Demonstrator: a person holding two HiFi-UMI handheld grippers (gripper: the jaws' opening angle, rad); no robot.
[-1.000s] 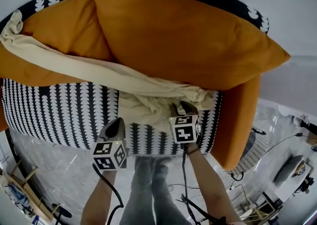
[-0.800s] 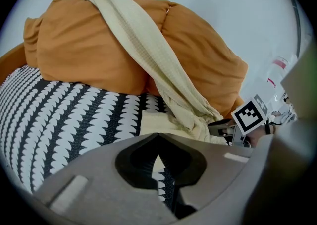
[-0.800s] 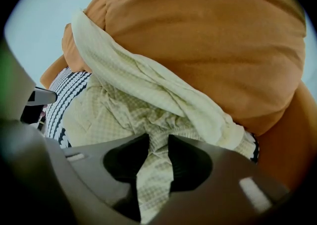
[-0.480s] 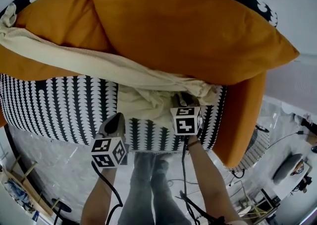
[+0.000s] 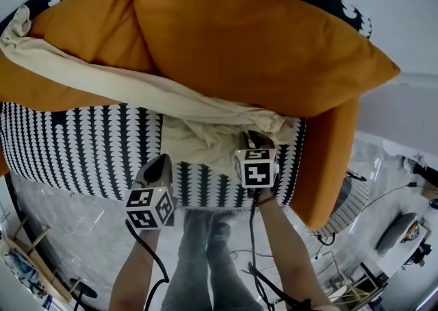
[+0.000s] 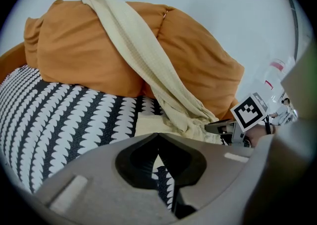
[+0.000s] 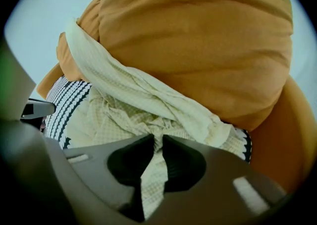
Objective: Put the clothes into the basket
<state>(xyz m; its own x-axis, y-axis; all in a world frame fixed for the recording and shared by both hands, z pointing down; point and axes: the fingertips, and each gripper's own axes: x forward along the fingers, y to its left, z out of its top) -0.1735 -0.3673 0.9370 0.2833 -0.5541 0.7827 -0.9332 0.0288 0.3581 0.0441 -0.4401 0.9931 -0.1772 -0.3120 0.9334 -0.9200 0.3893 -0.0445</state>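
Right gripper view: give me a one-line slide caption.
Right gripper, jaws just closing, pinches the cream checked cloth on the patterned sofa below orange cushions.

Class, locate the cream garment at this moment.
In the head view, the cream garment drapes from upper left to centre, below the orange cushions, bunching on the black-and-white seat.

- The cream clothes are lying on the sofa seat, toward its right end.
- A long, waffle-textured band is running from the far left, draping across the front of the orange cushions and coming down to the near right.
- A finely checked part is bunching in a crumpled heap on the seat just in front of the cushions, its edge reaching toward the seat's near rim.
- The fingers of the right gripper, having just been closing, are pinching a fold at the heap's near right side.
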